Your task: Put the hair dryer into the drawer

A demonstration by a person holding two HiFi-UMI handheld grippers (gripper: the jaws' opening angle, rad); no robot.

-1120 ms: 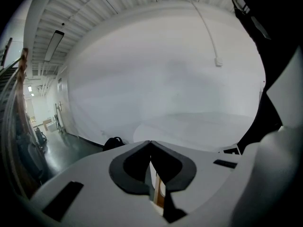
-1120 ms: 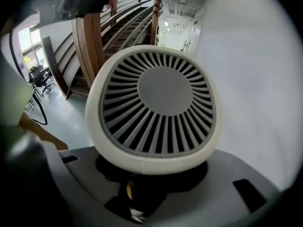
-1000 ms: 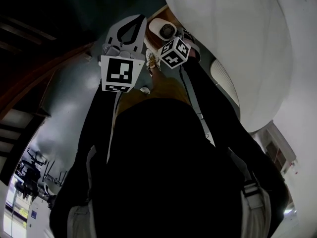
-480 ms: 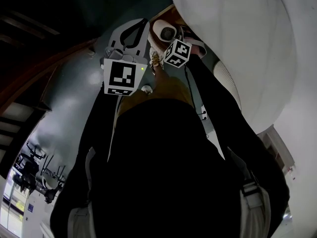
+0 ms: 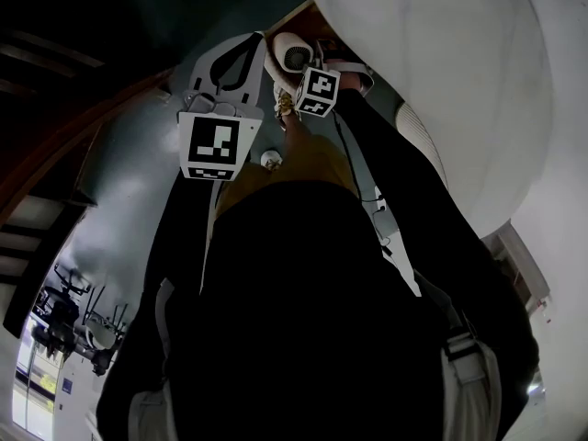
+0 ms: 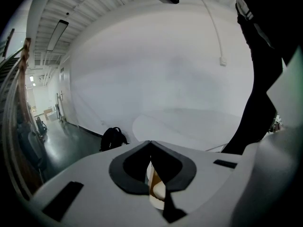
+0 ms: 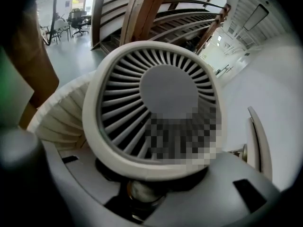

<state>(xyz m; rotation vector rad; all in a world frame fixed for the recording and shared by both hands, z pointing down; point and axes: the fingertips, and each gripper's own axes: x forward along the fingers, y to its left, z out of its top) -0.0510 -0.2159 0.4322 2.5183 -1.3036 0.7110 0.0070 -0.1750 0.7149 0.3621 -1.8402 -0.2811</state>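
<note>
Inside the right tool [image 7: 146, 186], gripped tight: cream hair dryer [image 7: 161, 91], round finned grille.

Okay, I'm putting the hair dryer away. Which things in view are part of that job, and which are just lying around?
Part of the job:
white plastic hair dryer with a ribbed round grille, clamped in the right gripper
left gripper, jaws together

Just lying about:
black fabric backpack
brown wooden staircase
</note>
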